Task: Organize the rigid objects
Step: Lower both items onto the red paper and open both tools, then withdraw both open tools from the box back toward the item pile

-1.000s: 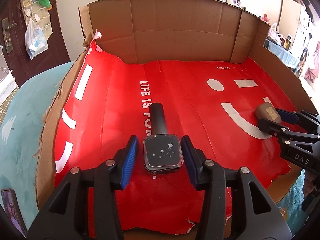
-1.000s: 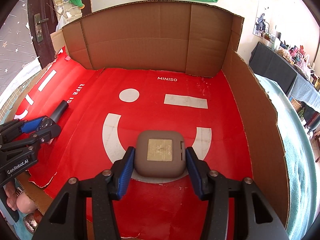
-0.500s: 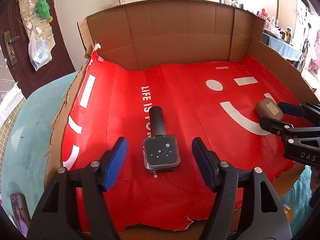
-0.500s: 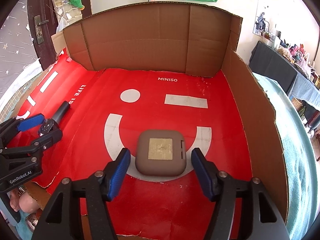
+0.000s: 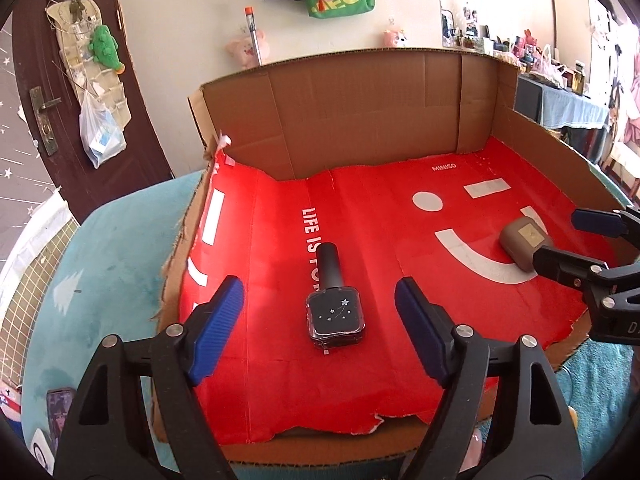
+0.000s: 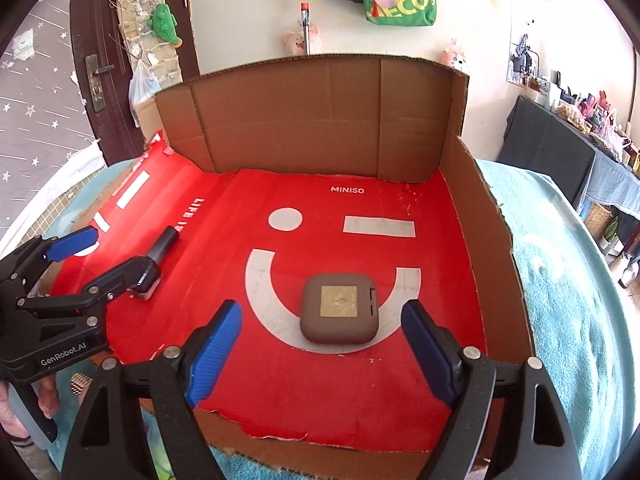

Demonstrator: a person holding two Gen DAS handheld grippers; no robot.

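A black square bottle with a long black cap (image 5: 334,308) lies flat on the red floor of the open cardboard box (image 5: 360,92). My left gripper (image 5: 320,332) hovers over it, its jaws opening, the blue pads well clear on both sides. A brown rounded square case with a gold label (image 6: 339,307) lies on the white smile mark. Above that case, my right gripper (image 6: 322,350) is opening too, touching nothing. Each gripper also shows in the other's view: right gripper (image 5: 576,240), left gripper (image 6: 108,256), with the bottle (image 6: 160,252) partly behind a finger.
The box has tall cardboard walls at the back and right (image 6: 492,240), a low torn front edge (image 5: 340,436). It rests on a teal blanket (image 6: 568,280). A hand (image 6: 24,396) holds the left gripper's handle. A phone (image 5: 60,412) lies at the left.
Both grippers let go: the left released the black bottle, the right released the brown case. Both jaws spread wide and both grippers drew up and back; the objects stay on the red floor.
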